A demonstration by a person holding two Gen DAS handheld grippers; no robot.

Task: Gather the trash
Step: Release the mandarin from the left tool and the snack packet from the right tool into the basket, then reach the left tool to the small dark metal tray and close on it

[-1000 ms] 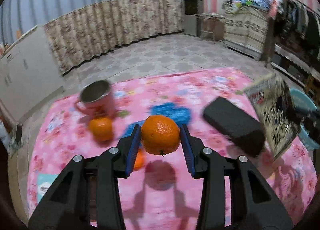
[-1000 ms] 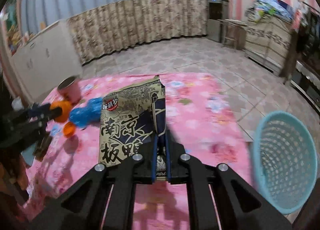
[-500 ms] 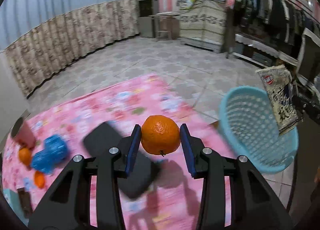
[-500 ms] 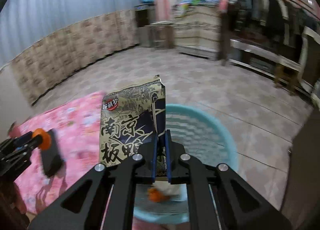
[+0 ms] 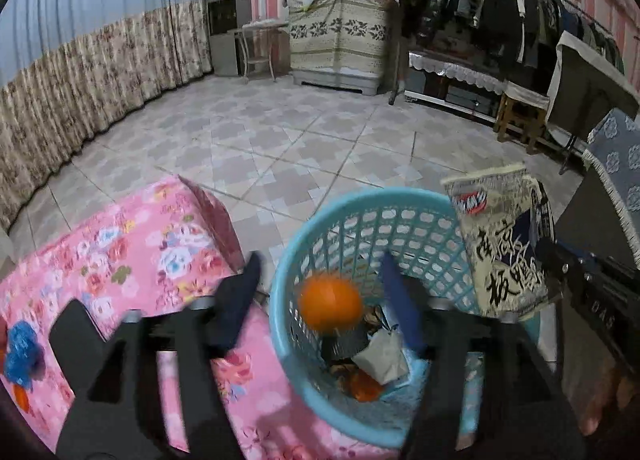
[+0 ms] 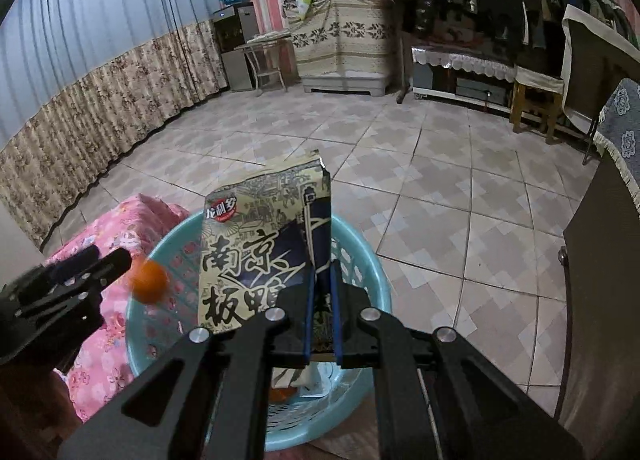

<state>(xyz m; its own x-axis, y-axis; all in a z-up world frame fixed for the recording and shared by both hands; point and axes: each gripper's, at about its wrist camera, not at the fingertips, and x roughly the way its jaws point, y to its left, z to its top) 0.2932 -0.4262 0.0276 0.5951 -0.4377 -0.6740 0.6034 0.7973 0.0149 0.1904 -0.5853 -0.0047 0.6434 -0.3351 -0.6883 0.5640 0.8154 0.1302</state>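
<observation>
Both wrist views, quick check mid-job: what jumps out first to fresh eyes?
An orange in mid-air over the blue basket, between the pads of the left tool, whose jaws are opening and no longer touch it. Just right of it, the right tool is shut on a printed snack bag held upright above the same basket. Scraps already lie at the basket's bottom.

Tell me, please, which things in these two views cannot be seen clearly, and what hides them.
- Basket contents: left view shows crumpled scraps, too jumbled to name; in the right view the snack bag and right claw cover them.
- Orange: motion-blurred between the opening left claw pads, which no longer touch it.
- Blue thing on the pink cloth: cut by the left view's edge.
</observation>
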